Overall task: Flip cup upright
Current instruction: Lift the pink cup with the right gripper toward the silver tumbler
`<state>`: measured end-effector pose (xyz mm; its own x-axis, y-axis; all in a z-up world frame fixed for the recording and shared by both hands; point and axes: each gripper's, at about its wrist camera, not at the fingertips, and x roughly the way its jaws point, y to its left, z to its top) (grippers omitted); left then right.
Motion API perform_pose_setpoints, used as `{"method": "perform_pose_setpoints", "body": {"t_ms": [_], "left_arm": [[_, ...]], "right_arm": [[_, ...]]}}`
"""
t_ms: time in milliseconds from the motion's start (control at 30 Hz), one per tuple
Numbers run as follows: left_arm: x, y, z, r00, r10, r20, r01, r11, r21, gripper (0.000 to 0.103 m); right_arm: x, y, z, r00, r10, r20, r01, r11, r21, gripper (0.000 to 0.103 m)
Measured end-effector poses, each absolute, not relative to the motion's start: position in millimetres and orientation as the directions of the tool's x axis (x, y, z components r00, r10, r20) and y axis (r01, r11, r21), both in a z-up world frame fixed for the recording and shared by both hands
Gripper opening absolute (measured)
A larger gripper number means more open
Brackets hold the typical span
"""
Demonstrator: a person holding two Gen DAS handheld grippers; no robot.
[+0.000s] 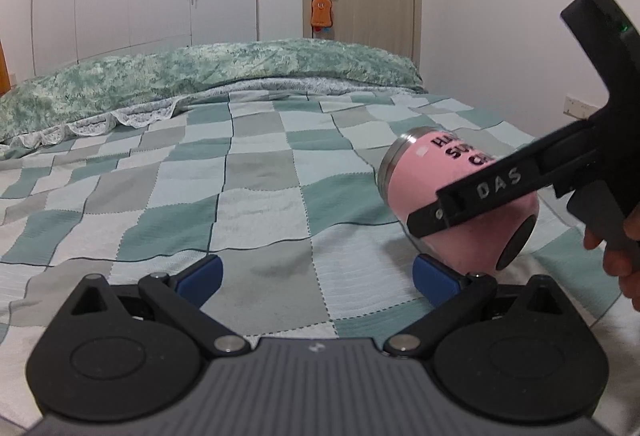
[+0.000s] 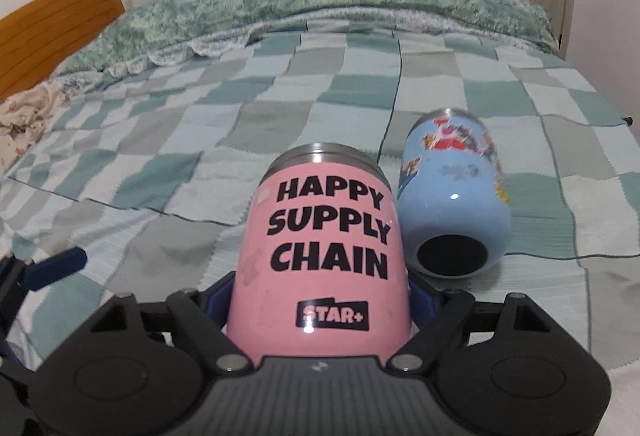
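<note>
Right gripper [image 2: 320, 300] clamps pink steel cup w/ black lettering [image 2: 320, 256], tilted over checked green quilt [image 2: 160, 140]. Left gripper [image 1: 318, 276] spread wide, holding nothing. Blue printed cup [image 2: 456, 204] lies just beside.

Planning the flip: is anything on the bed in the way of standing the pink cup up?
The right gripper already clamps the pink cup. A blue cup lies on its side close to the right of it; the checked bedspread to the left shows nothing nearby.

Pink cup [image 2: 320, 256]: "HAPPY SUPPLY CHAIN", "STAR+".
</note>
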<state>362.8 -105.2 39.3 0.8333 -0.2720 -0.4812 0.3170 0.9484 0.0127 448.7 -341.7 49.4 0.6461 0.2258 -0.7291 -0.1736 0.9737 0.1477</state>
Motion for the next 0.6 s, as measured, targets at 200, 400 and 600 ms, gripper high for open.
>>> {"method": "perform_pose_setpoints", "body": {"t_ms": [200, 400, 600], "left_arm": [[321.8, -103.4, 66.1, 0.848, -0.290, -0.443, 0.332, 0.943, 0.018, 0.103], [270.4, -96.4, 91.9, 0.863, -0.299, -0.408, 0.336, 0.942, 0.020, 0.103], [219.4, -86.7, 103.8, 0.872, -0.291, -0.394, 0.336, 0.941, 0.049, 0.103]], "right_arm": [[406.4, -342.8, 90.3, 0.680, 0.240, -0.692, -0.181, 0.971, 0.159, 0.083], [345.9, -336.5, 131.5, 0.716, 0.251, -0.652, -0.195, 0.968, 0.158, 0.083], [286.5, -327.0, 152.7, 0.721, 0.283, -0.633, -0.226, 0.959, 0.172, 0.083]]}}
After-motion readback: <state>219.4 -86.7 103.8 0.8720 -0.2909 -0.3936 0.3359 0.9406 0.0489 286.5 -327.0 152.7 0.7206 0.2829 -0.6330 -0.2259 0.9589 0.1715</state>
